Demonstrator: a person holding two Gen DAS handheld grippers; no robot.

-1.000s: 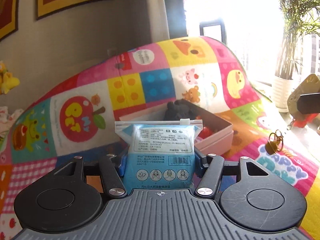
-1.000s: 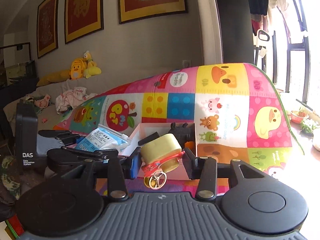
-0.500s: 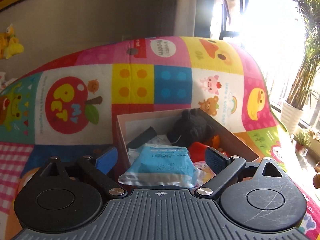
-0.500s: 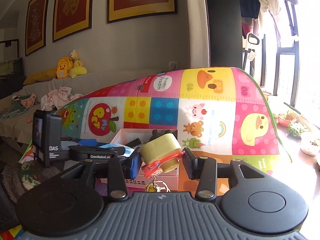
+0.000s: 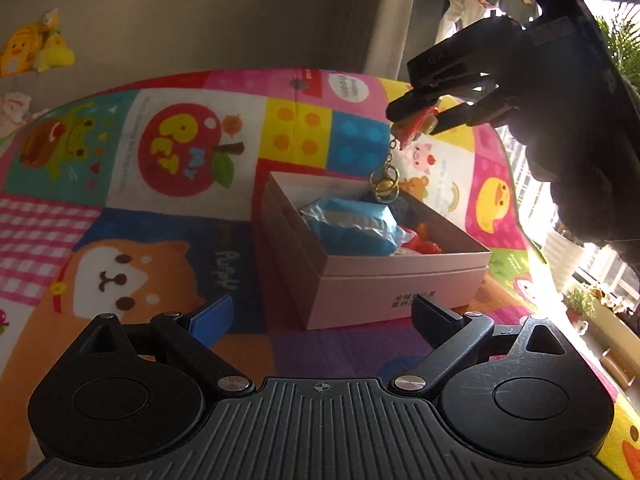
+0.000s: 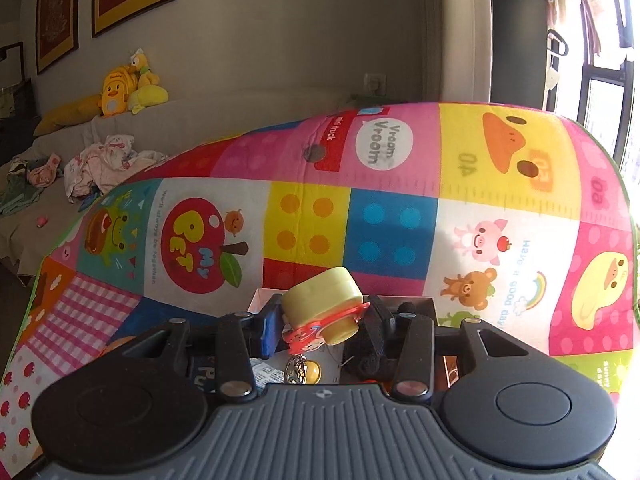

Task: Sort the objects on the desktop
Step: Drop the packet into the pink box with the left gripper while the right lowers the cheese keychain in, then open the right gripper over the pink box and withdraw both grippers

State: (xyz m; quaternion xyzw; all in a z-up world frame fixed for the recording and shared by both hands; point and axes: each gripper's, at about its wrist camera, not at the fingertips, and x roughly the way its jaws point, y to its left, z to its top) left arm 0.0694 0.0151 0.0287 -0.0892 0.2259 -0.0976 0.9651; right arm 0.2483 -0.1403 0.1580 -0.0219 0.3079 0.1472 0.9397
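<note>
We see our left gripper (image 5: 322, 314) with its jaws wide apart; they have just been opening, and nothing is between them. Just ahead of it, a little to the right, the pink cardboard box (image 5: 400, 284) stands on the colourful play mat (image 5: 120, 240). Inside the box lies the blue packet (image 5: 352, 226), not touched by any finger, with some red items (image 5: 424, 244) beside it on the side far from the left gripper.

Our right gripper (image 6: 322, 320) is clamped on a pale yellow keychain toy (image 6: 320, 304), which has a red plastic part (image 6: 308, 336) on its lower side. The pads press the toy from both sides. A metal ring with a small bell (image 6: 302, 370) hangs under the toy. In the left wrist view, the right gripper (image 5: 416, 120) is above the far side of the box, and the ring (image 5: 384, 184) hangs just over the box opening. We cannot tell if the ring touches anything inside.

On the sofa behind the mat we see yellow plush toys (image 6: 128, 88).
</note>
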